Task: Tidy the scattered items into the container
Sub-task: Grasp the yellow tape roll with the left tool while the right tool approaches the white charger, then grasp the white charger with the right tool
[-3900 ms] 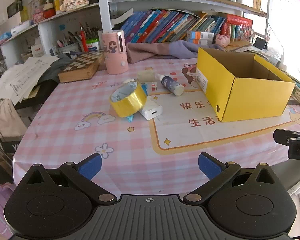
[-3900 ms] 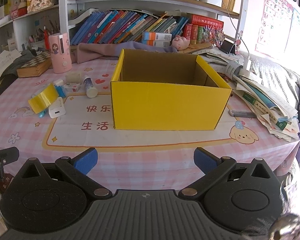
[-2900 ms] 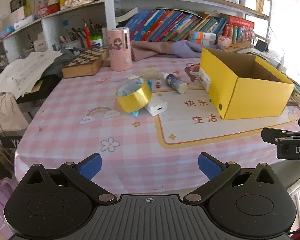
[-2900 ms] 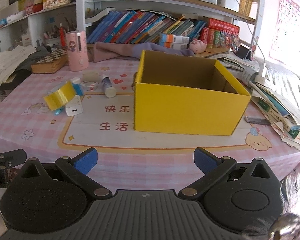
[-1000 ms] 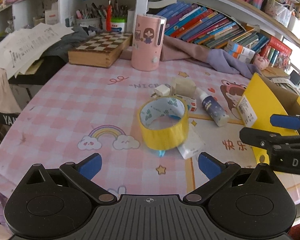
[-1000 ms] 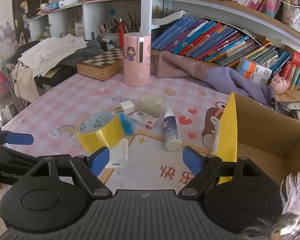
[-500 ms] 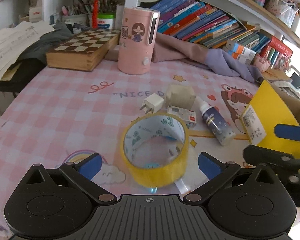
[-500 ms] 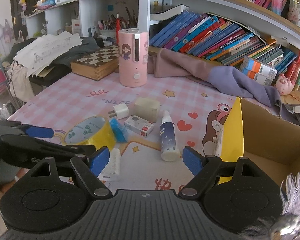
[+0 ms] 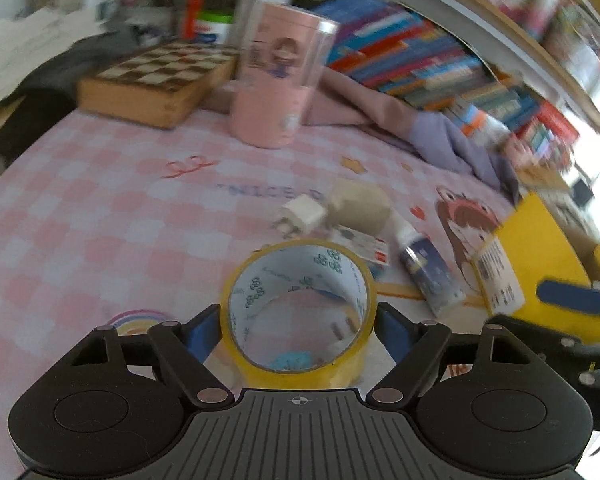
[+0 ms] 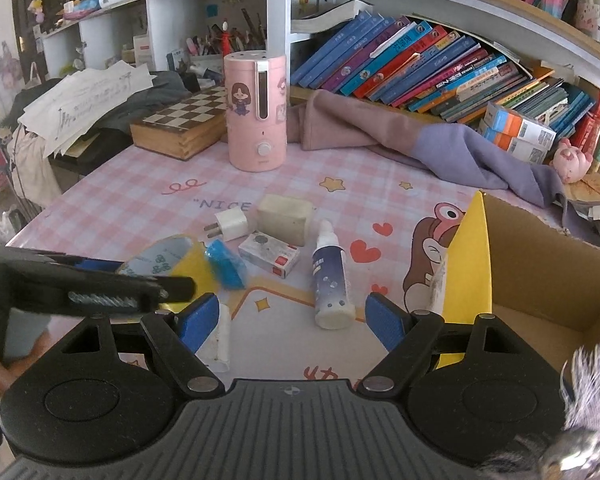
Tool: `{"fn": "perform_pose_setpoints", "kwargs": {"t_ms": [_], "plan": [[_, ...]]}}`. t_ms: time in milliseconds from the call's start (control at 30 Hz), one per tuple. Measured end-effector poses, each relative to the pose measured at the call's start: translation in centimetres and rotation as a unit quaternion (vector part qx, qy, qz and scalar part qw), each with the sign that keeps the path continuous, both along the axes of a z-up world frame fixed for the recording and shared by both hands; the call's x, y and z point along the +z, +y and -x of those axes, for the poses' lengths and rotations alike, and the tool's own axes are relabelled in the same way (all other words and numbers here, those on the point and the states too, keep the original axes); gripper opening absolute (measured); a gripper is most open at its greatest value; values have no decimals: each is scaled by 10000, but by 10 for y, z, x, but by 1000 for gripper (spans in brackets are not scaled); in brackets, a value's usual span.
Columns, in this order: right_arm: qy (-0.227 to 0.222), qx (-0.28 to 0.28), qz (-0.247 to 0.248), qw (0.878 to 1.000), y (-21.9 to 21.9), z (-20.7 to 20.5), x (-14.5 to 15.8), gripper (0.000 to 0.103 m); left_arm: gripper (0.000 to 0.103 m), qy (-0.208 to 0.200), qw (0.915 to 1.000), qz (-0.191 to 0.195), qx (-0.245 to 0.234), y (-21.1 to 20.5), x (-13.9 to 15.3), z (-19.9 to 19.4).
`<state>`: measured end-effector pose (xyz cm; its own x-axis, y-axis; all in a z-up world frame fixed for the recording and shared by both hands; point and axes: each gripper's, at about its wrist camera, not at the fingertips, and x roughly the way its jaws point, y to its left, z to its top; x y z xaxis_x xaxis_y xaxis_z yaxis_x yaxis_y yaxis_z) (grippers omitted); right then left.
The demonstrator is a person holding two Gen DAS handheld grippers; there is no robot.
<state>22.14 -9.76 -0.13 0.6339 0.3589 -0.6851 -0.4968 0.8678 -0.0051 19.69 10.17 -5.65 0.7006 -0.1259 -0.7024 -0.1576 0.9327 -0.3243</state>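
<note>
A yellow tape roll (image 9: 300, 372) stands on edge between the fingers of my left gripper (image 9: 298, 326), whose blue pads touch or nearly touch its two sides; it also shows in the right wrist view (image 10: 168, 260). My right gripper (image 10: 290, 318) is open and empty above the table, with a small spray bottle (image 10: 330, 280) lying between its fingers' line of sight. The open yellow box (image 10: 472, 264) stands at the right. Scattered nearby are a white plug (image 10: 230, 224), a beige block (image 10: 284, 218), a small white carton (image 10: 268, 258), a blue object (image 10: 226, 266) and a white charger (image 10: 218, 340).
A pink humidifier (image 10: 256, 114) and a wooden chess box (image 10: 180, 124) stand at the back. A purple cloth (image 10: 420, 144) lies before the bookshelf (image 10: 440, 68). Papers and dark clothes pile up at the left (image 10: 88, 96).
My left gripper has moved forward and down to the tape roll, and its fingers have narrowed around the roll. My right gripper has come slightly closer to the spray bottle.
</note>
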Motion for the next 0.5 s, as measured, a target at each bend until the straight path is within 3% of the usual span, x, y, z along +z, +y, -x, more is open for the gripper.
{"fn": "perform_pose_setpoints", "kwargs": {"t_ms": [167,367,500], "plan": [[213,203,33,9996,11,-4,-7,80,82,-116,9969,439,645,31,10,21],[643,650,247,9955,38,-9,-25,80,82,-265,9920,679,1027,48,27,49],[923,788,380,9919,53,-14,-39,69,82,-236,9885,784,1275,56,31,66]]}}
